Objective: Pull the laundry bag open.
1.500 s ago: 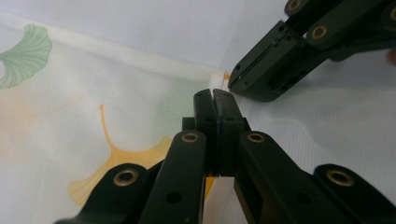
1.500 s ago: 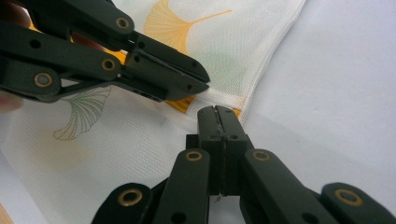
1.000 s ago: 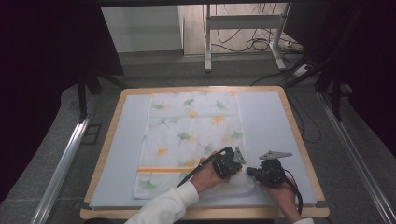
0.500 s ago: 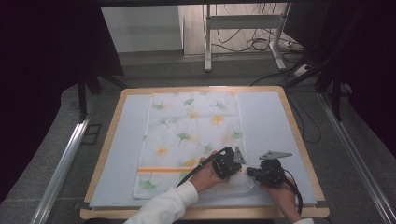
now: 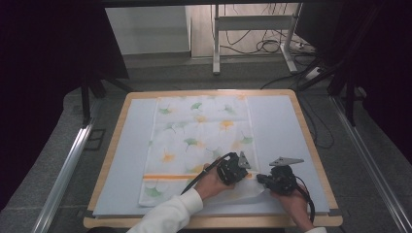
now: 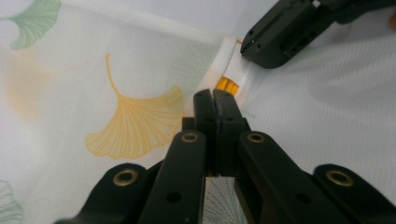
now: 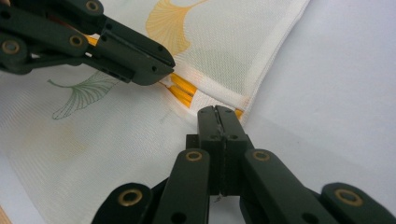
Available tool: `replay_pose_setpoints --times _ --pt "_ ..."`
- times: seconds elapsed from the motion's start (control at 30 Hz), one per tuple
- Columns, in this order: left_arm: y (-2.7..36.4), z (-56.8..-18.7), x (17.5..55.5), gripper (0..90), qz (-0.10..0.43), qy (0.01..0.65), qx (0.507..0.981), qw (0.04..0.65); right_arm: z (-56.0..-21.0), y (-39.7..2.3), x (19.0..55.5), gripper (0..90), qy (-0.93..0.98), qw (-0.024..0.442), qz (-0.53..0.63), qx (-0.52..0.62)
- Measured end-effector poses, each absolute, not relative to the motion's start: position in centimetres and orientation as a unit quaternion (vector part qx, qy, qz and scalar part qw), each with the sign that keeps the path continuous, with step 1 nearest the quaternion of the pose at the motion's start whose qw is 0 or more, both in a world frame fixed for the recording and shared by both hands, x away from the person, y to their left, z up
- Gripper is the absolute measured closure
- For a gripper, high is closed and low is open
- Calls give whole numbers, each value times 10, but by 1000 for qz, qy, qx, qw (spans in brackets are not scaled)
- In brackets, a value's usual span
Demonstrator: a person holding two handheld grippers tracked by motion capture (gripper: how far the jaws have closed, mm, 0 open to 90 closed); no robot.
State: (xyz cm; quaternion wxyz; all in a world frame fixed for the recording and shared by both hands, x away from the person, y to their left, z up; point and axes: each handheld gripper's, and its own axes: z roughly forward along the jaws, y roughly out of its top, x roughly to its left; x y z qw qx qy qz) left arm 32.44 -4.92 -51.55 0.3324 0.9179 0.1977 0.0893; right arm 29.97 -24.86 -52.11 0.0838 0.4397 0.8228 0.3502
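Observation:
A white cloth (image 5: 199, 131) printed with green and yellow ginkgo leaves lies flat on a pale blue mat (image 5: 277, 126). An orange stripe (image 5: 165, 176) crosses its near end. Both grippers meet at the cloth's near right corner, pointing at each other. My left gripper (image 5: 250, 174) is shut, its tips (image 6: 214, 95) low over the cloth (image 6: 116, 70) just short of the orange stripe (image 6: 228, 84). My right gripper (image 5: 260, 178) is shut too, its tips (image 7: 216, 111) at the hem beside the stripe (image 7: 180, 91). No cloth shows between either pair of jaws.
The mat sits on a wood-rimmed table (image 5: 311, 145). Metal rails (image 5: 68, 165) run along both sides of the table. Bare mat (image 7: 336, 84) lies to the right of the cloth. Cables and a stand (image 5: 216, 39) are on the floor beyond.

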Motion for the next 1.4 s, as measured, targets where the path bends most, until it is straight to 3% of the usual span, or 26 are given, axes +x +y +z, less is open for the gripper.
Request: replay_pose_setpoints --times 0.73,1.03,1.2,1.4 --pt "-55 -515 327 900 79 178 926 322 -521 -249 299 897 824 84 351 438" --pt "-60 -515 327 821 64 169 932 314 -521 -248 299 897 825 88 349 435" --pt "-64 -515 327 900 76 174 934 303 -521 -248 299 897 825 89 349 436" --pt "-64 -514 325 900 91 177 931 307 -521 -248 299 897 826 90 349 434"
